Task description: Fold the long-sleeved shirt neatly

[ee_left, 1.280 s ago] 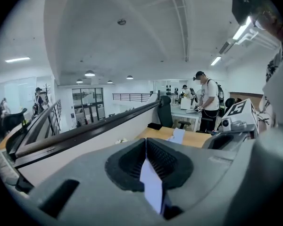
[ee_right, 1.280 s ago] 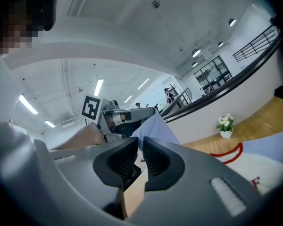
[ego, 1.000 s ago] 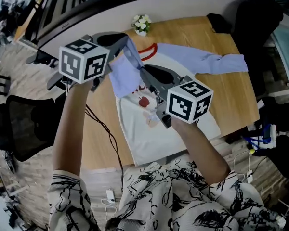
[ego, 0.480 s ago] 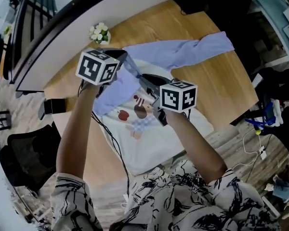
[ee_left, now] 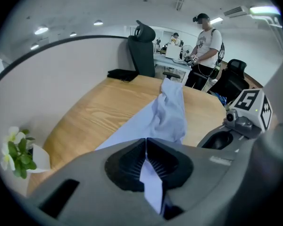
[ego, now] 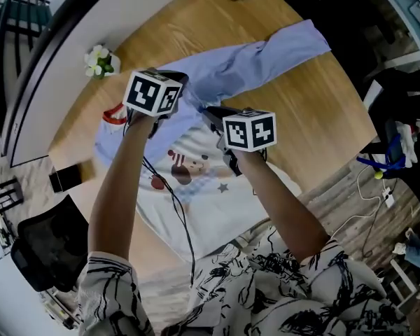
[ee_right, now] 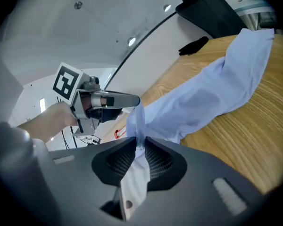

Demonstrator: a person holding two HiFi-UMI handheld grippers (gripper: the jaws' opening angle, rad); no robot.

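The left gripper (ee_left: 145, 146) and right gripper (ee_right: 136, 147) each pinch the shirt's sleeve (ee_right: 137, 118), right jaws just opening.

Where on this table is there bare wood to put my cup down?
The widest bare stretch of table lies right of the shirt, below its outstretched sleeve. A narrower strip runs between the flower pot and that sleeve. The middle is crowded: left gripper and right gripper pinch the shirt there.

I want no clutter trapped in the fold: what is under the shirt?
Wooden table shows beside the shirt. What lies beneath the cloth is covered. The left gripper and right gripper are shut on its blue sleeve fabric.
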